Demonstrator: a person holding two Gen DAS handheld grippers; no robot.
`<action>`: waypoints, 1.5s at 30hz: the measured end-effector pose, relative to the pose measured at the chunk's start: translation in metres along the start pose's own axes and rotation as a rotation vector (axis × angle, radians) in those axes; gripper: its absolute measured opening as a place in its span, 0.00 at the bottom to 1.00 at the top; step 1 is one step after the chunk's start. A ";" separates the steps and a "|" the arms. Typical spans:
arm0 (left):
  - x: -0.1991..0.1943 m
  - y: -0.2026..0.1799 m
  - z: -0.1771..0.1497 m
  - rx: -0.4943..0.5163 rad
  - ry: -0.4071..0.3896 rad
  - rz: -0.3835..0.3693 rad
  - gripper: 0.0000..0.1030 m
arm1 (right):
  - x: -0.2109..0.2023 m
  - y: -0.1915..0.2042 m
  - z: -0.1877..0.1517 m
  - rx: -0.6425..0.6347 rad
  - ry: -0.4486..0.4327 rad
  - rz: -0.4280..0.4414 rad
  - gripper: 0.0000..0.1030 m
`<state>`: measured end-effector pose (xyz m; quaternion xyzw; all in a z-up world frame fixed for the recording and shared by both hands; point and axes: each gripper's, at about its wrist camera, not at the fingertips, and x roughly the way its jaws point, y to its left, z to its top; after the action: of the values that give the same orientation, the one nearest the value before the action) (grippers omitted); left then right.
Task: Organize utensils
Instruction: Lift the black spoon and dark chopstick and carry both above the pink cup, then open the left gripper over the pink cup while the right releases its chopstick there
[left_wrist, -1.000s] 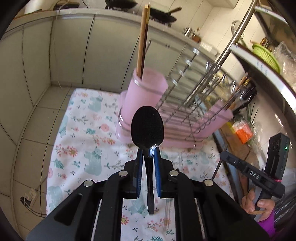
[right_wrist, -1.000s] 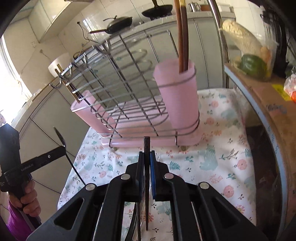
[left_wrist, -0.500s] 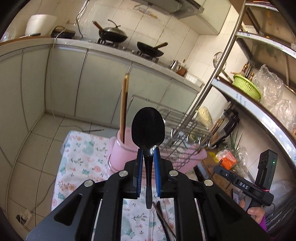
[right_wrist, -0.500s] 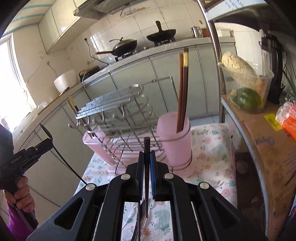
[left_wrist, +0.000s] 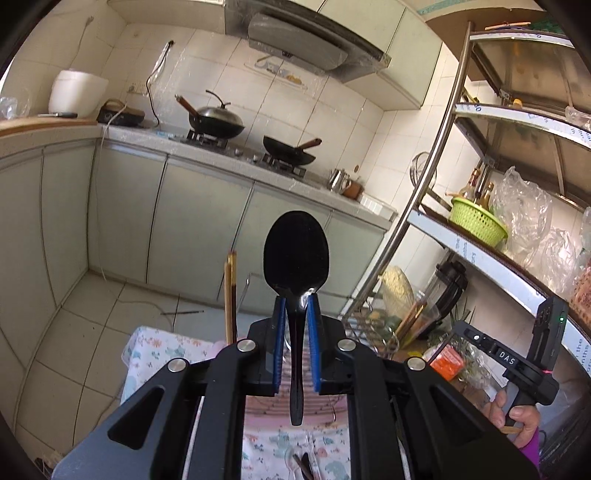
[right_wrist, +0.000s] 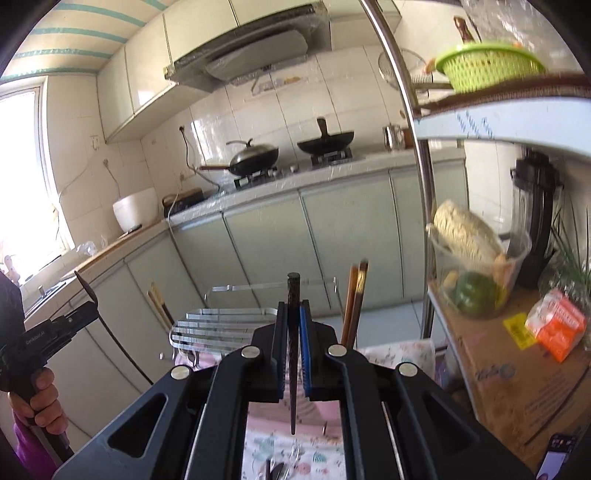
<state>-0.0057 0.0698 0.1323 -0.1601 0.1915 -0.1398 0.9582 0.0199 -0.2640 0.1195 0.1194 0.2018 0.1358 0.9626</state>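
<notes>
My left gripper is shut on the neck of a black spoon, bowl upward, handle hanging below the blue pads. My right gripper is shut on a thin dark chopstick held upright. Both are raised above the pink dish rack, whose wire top and pink cup show just below the jaws. Brown chopsticks stand in the cup; in the left wrist view the same chopsticks rise left of the spoon. More utensils lie on the floral cloth below.
A steel shelf unit rises on the right with a green basket, a blender and a tub of food. Behind are the grey cabinets and the stove with two woks. A person's hands hold both gripper handles.
Both grippers rose and tilted up with their utensils still held. The rack and floral cloth slid to the bottom of each view, and the stove, hood and upper shelves came into sight.
</notes>
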 end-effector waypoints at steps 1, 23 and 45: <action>0.000 -0.002 0.004 0.006 -0.016 0.004 0.11 | -0.002 0.000 0.006 -0.007 -0.020 -0.007 0.06; 0.086 0.013 -0.008 0.125 0.005 0.193 0.11 | 0.069 -0.026 0.006 -0.027 0.027 -0.125 0.06; 0.128 0.042 -0.059 0.048 0.209 0.212 0.11 | 0.110 -0.051 -0.052 0.047 0.216 -0.127 0.07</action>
<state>0.0922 0.0503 0.0241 -0.1007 0.3027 -0.0581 0.9460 0.1055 -0.2683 0.0199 0.1134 0.3146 0.0819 0.9388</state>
